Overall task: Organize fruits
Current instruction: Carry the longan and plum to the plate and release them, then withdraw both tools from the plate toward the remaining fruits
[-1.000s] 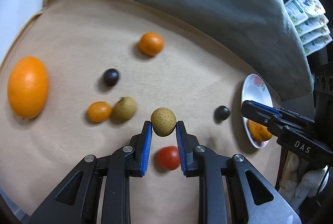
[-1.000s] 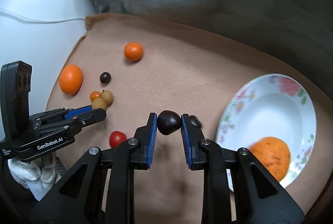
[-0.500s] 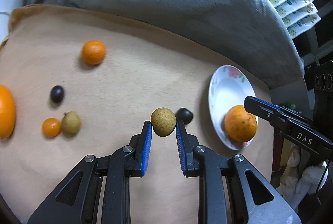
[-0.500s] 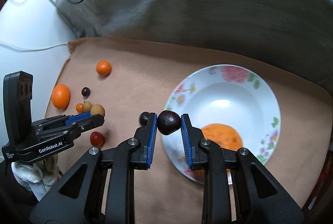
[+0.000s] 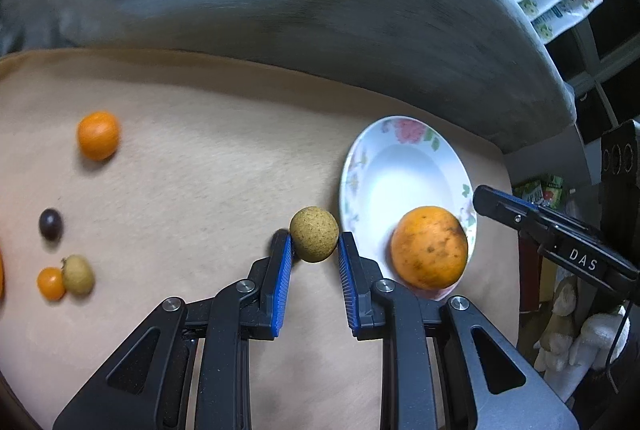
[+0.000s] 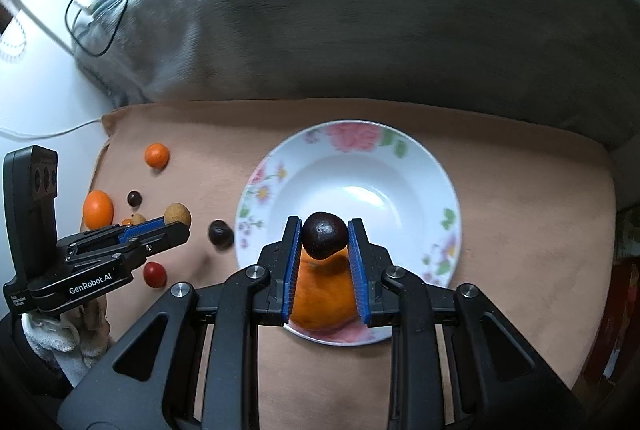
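Two claws, each holding one fruit, now moved right: right claw point(image 6: 323, 236) with dark plum point(image 6: 324, 234) over the plate point(image 6: 400, 158), left claw point(image 5: 314, 244) gripping tan longan point(image 5: 314, 234) beside its rim. Ready to drop soon.

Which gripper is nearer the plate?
Right. The right gripper, shut on a dark fruit, hangs over the plate; the left gripper, holding a tan fruit, sits just beside its rim.

The white floral-rimmed plate point(image 6: 424, 166) is bare across its upper middle; a large orange fruit point(image 6: 320, 294) fills its lower rim, a dark round fruit point(image 6: 220, 232) lies just left.
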{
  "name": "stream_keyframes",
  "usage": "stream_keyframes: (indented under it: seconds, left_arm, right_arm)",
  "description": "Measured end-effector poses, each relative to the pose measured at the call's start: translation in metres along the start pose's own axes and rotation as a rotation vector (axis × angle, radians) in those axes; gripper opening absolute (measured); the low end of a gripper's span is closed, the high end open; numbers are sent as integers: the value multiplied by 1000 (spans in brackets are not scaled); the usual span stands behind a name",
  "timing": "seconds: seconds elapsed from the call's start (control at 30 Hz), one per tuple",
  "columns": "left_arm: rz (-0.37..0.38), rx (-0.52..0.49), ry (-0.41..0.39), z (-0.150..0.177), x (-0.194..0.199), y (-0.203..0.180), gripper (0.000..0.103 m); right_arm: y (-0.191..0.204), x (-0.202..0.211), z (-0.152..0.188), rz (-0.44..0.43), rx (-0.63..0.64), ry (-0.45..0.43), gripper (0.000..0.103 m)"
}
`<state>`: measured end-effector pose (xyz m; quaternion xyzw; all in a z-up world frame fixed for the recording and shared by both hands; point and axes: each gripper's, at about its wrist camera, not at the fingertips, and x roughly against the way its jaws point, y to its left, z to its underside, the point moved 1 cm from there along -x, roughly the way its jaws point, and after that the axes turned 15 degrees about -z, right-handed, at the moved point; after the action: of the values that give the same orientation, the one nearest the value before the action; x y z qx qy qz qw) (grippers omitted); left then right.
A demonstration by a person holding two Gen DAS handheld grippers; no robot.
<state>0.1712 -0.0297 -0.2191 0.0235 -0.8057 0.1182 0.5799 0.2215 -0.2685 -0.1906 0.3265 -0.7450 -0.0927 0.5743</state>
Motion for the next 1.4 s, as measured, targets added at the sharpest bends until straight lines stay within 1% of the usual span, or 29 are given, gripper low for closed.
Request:
stream_keyframes:
  seconds: [0.27,0.57,0.87,1.0,1.03,1.07,1.1,1.13,1.17,1.2,1.23,1.3,1.37,1.4]
  left_arm:
    - [21,-44,3,-14,-9,-25,22]
    - [31,-79,10,-21,-14,-46,22]
    - [38,-102,14,-26,-16,-58,22]
    - [42,-101,19,-25,-17,-57,22]
    - [38,-102,22,-25,-18,-57,23]
    - [38,-103,23,-25,-18,-57,29]
    - [40,-103,20,-25,-17,-57,34]
    - [40,-102,15,-25,-16,-57,36]
    - [41,-103,13,-25,-16,-57,36]
    - [42,-103,14,-25,-16,-57,39]
    - [40,-104,16,-25,-16,-57,49]
    - [42,-105,13,-25,-14,-57,56]
    - [37,-117,7,-24,-13,-59,57]
    - [29,-125,4,-23,-12,-61,59]
  right_arm:
    - [-20,6,10,10,-53,-7,24]
    - [-34,8,12,0,-83,-10,25]
    - [-38,8,12,-18,-100,-16,25]
    - [-41,9,13,-8,-109,-17,25]
    - [-42,9,12,-5,-106,-33,30]
    - [-42,10,12,-3,-107,-38,43]
    - [-42,12,12,1,-107,-45,51]
    - [-42,15,12,5,-106,-57,64]
    - [-42,17,12,4,-106,-69,68]
    - [-42,19,11,3,-109,-74,68]
    - [-43,20,10,3,-116,-79,68]
    - [-44,22,9,6,-125,-86,70]
    - [-45,24,9,-1,-135,-97,75]
    - [-45,24,9,-4,-139,-101,76]
